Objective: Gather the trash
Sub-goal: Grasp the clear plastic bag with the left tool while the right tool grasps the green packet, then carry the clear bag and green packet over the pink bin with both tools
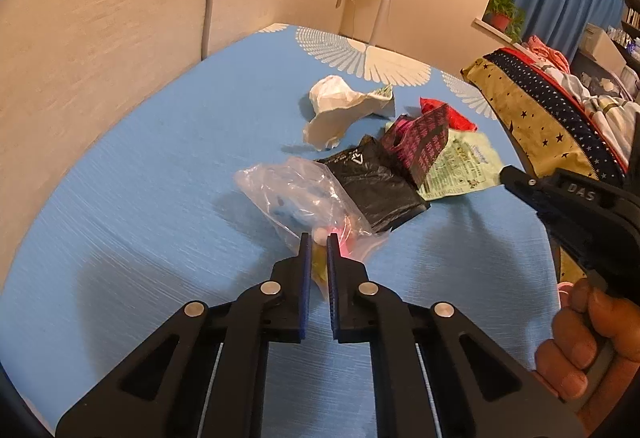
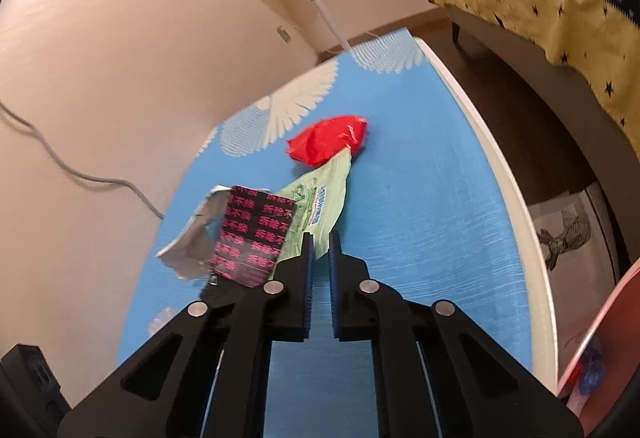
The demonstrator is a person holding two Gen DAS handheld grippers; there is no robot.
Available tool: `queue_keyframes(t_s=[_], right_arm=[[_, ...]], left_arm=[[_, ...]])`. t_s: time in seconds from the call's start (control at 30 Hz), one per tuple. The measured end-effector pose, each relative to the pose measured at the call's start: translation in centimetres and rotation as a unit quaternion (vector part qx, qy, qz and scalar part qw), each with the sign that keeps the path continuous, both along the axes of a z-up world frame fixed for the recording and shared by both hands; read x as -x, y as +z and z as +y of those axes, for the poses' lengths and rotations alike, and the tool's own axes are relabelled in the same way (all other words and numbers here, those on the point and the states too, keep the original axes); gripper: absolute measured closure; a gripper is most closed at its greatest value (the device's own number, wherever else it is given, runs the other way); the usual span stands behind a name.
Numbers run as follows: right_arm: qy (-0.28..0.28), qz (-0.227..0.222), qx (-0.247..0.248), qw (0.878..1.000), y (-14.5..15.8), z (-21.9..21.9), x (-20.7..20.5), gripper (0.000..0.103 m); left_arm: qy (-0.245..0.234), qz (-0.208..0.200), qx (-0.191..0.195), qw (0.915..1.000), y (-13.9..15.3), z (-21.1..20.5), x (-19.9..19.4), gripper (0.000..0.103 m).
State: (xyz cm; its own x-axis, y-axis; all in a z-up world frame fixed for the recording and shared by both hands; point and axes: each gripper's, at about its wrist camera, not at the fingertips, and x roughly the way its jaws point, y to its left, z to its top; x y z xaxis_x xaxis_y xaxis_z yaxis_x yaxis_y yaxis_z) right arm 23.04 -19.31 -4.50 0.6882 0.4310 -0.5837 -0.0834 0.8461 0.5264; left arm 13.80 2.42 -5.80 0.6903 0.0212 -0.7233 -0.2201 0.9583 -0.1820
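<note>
On the blue tabletop (image 1: 140, 198) a loose cluster of trash lies near its right edge. Left gripper (image 1: 317, 238): jaws drawn close with a narrow gap, their tips at the near end of a clear plastic bag (image 1: 296, 194); some film and a pale lump show between them, but whether they pinch the bag or merely touch it cannot be told. The bag's long axis runs from the jaws away to the far left, and it holds small blue and pink items. Right gripper (image 2: 320, 236): jaws likewise nearly together, tips at the near corner of a green wrapper (image 2: 320, 198), whose long axis points away toward a red bag (image 2: 328, 138) touching its far end; a firm grasp cannot be confirmed. Left of the green wrapper stands a black-and-pink packet (image 2: 252, 238), with a black bag (image 1: 372, 182) and a crumpled white paper (image 1: 340, 110) beyond. No bin is clearly visible. Judged step: each hand securing its nearest piece.
</note>
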Motion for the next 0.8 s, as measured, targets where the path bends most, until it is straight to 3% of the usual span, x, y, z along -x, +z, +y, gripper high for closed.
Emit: queue_keyframes(t_s=[0.03, 0.8], right_arm=[[0.004, -0.007, 0.004, 1.000, 0.6, 0.1, 0.5, 0.101], [0.008, -0.081, 0.087, 0.993, 7.9, -3.2, 11.1, 0.102]], left_arm=[[0.000, -0.003, 0.000, 1.0000, 0.2, 0.1, 0.1, 0.097], [-0.032, -0.048, 0.001, 0.9983, 3.1, 0.0, 4.5, 0.098]])
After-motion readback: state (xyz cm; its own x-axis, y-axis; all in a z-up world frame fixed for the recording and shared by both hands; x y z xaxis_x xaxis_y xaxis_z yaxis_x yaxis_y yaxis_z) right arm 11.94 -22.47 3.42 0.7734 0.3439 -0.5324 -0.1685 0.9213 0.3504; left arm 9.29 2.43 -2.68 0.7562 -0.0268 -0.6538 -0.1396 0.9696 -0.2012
